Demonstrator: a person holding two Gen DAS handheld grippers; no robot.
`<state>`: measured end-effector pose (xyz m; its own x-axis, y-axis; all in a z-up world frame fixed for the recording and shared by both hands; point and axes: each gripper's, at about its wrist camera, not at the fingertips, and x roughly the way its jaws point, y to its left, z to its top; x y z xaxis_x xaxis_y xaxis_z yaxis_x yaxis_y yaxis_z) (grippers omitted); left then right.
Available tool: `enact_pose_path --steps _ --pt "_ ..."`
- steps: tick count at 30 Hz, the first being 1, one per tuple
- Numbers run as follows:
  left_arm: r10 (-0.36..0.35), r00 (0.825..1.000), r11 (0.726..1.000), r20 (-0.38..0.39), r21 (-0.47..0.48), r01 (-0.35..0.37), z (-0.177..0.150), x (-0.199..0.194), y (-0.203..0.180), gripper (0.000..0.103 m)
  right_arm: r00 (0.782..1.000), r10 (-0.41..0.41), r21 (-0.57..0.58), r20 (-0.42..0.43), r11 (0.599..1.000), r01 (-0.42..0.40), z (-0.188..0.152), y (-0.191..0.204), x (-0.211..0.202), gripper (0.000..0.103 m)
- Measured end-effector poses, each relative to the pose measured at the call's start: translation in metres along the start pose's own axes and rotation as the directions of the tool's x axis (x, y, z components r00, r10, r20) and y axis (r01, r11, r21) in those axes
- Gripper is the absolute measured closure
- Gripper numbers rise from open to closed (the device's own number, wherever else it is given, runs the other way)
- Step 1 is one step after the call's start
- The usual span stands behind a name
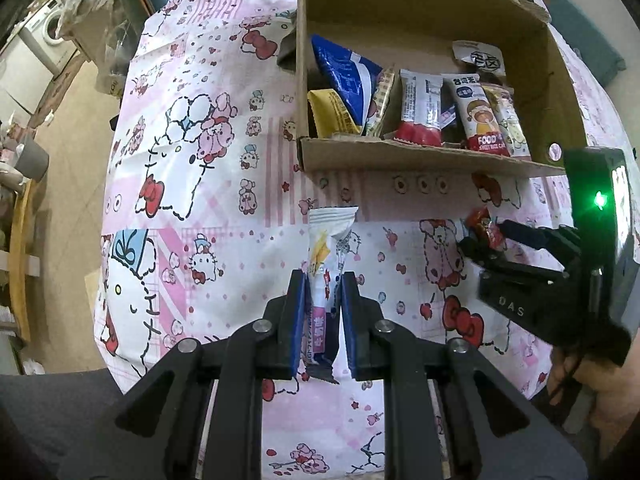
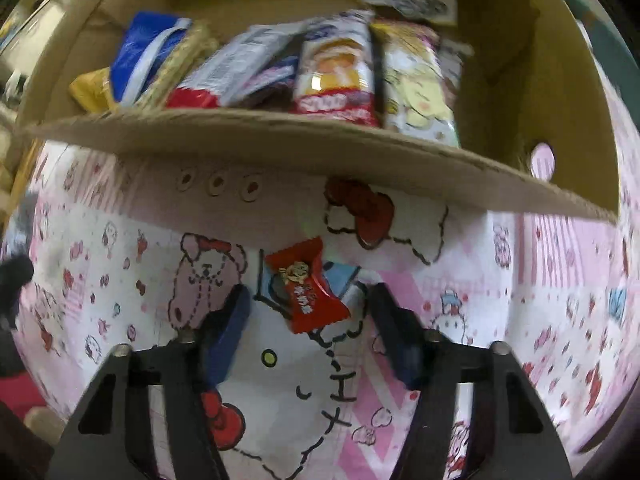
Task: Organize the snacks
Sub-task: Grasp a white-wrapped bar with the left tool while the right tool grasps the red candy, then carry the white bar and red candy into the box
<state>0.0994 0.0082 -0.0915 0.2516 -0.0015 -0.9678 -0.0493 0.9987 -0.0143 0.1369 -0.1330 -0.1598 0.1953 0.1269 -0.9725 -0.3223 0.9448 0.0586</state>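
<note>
A cartoon-print tablecloth [image 1: 208, 184] carries a cardboard box [image 1: 420, 156] and red candy [image 2: 306, 286].

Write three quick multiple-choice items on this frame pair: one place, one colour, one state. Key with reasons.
1. Where does the red candy lie?
A. In the cardboard box
B. On the cartoon-print cloth in front of the box
C. On the floor

2. What colour are the pads on the fingers?
A. Blue
B. Green
C. White

3. What is the left gripper doing?
A. Standing open and empty
B. Shut on the white snack packet
C. Holding the red candy

Key:
1 B, it rests on the cloth, below the cardboard box edge.
2 A, blue strips line the fingers.
3 B, the white snack packet is pinched between its fingers.
</note>
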Motion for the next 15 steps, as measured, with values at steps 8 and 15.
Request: enact_pose_path --steps 8,15 --pt "0.035 0.999 0.999 0.007 -0.018 -0.035 0.004 0.007 0.006 0.089 0.997 0.082 0.057 0.005 0.995 -0.082 -0.007 -0.005 -0.013 0.086" --pt "0.05 0.998 0.999 0.03 -0.021 -0.049 0.004 0.006 0.007 0.089 0.988 0.151 0.07 0.036 0.986 -0.153 -0.022 -0.015 -0.052 0.086"
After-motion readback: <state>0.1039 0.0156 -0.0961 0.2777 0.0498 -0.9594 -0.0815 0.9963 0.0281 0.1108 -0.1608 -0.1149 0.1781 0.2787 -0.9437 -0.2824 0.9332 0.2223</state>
